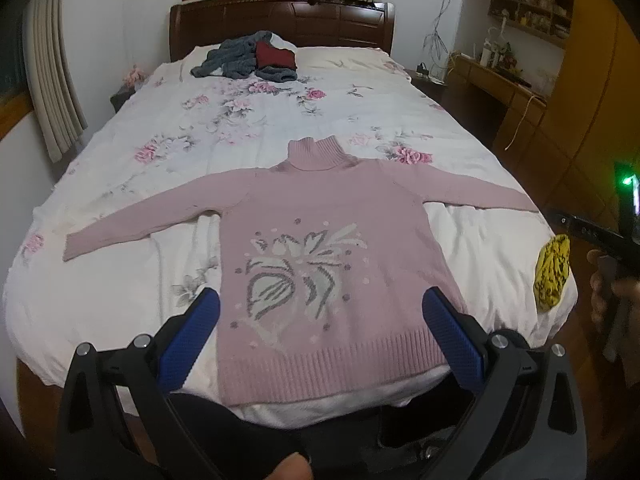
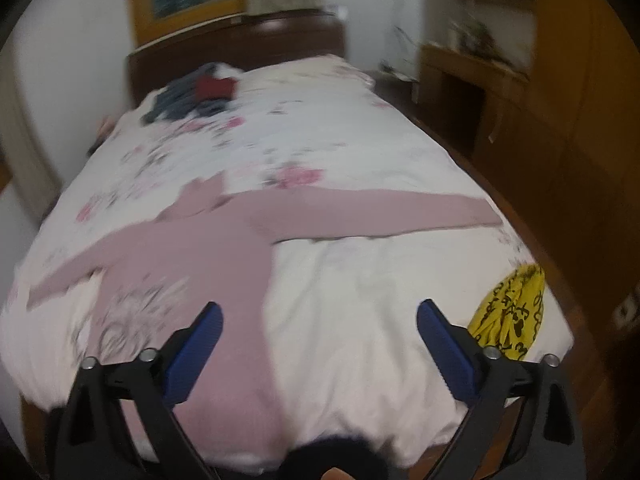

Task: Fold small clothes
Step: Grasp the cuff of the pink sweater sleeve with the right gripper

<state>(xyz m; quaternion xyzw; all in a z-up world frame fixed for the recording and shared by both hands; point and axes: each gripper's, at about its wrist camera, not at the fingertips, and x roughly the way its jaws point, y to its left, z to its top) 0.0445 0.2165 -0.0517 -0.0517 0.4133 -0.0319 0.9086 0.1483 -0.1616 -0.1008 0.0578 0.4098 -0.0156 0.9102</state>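
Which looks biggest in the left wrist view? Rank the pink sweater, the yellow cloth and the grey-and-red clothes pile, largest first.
1. pink sweater, clearly the largest.
2 and 3. Unsure: the grey-and-red clothes pile covers more of the picture than the yellow cloth, but it lies much farther away, so the comparison is unreliable.

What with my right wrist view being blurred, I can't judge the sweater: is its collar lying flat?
Observer: Yes. The left wrist view shows the sweater's collar flat, pointing toward the headboard.
Operator: And the left tool?
Observer: The left tool is open and holds nothing; its fingers frame the sweater's lower part, near the hem.
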